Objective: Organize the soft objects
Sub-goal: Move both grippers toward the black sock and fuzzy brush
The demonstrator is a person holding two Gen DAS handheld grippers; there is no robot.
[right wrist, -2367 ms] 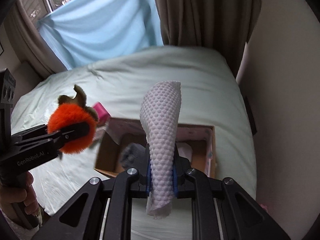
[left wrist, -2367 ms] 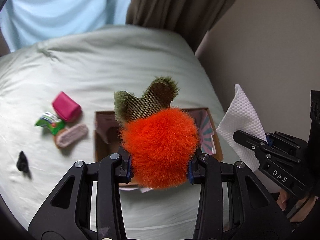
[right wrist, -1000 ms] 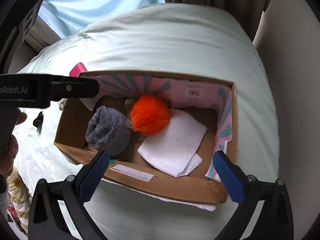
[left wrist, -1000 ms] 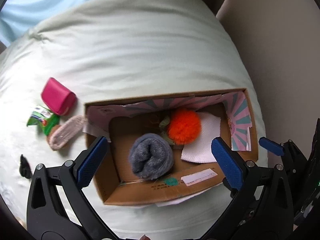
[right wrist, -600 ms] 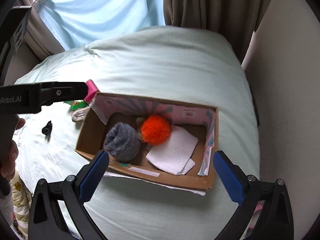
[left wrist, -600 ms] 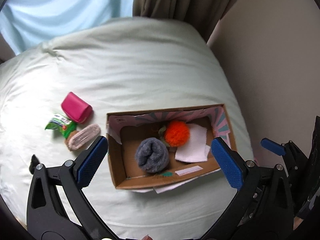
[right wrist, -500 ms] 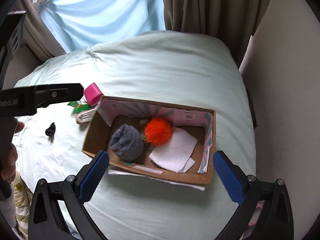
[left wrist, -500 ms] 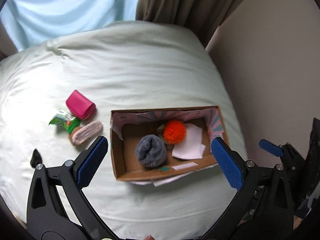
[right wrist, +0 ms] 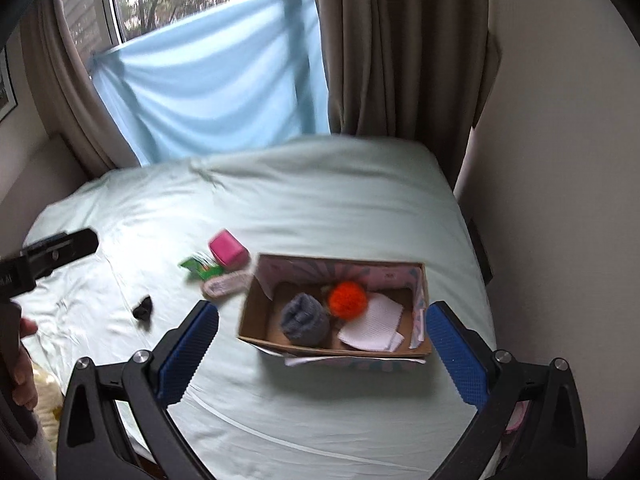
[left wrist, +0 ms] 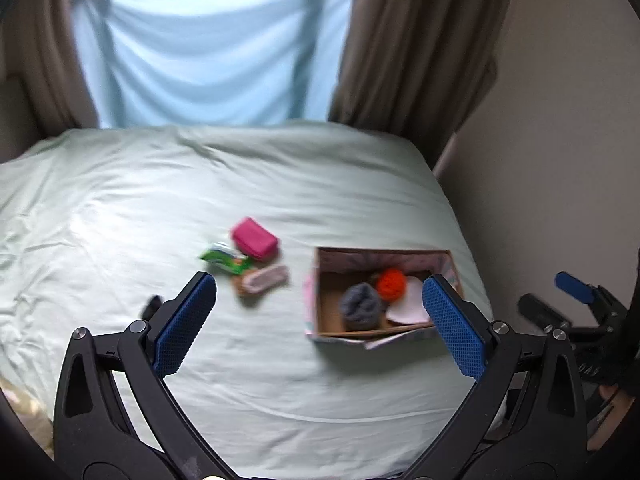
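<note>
An open cardboard box point(left wrist: 320, 280) point(right wrist: 419, 354) sits on the pale green bed. In it lie a grey rolled sock point(left wrist: 360, 310) point(right wrist: 304, 322), an orange fluffy toy point(left wrist: 391, 283) point(right wrist: 347, 299) and a white textured cloth point(left wrist: 404, 310) point(right wrist: 372, 328). My left gripper point(left wrist: 318, 324) is open and empty, high above the bed in front of the box. My right gripper point(right wrist: 320, 346) is open and empty, high above the box's near side.
Left of the box lie a pink pouch point(left wrist: 254, 238) point(right wrist: 227, 254), a green packet point(left wrist: 224, 260) point(right wrist: 198, 266), a pale pink item point(left wrist: 264, 278) point(right wrist: 224, 282) and a small black object point(right wrist: 143, 306). A wall stands at the right; curtains and a blue sheet hang behind the bed.
Both grippers let go of the orange toy and white cloth into the box, then opened wide and pulled up and back; the box now looks smaller and farther.
</note>
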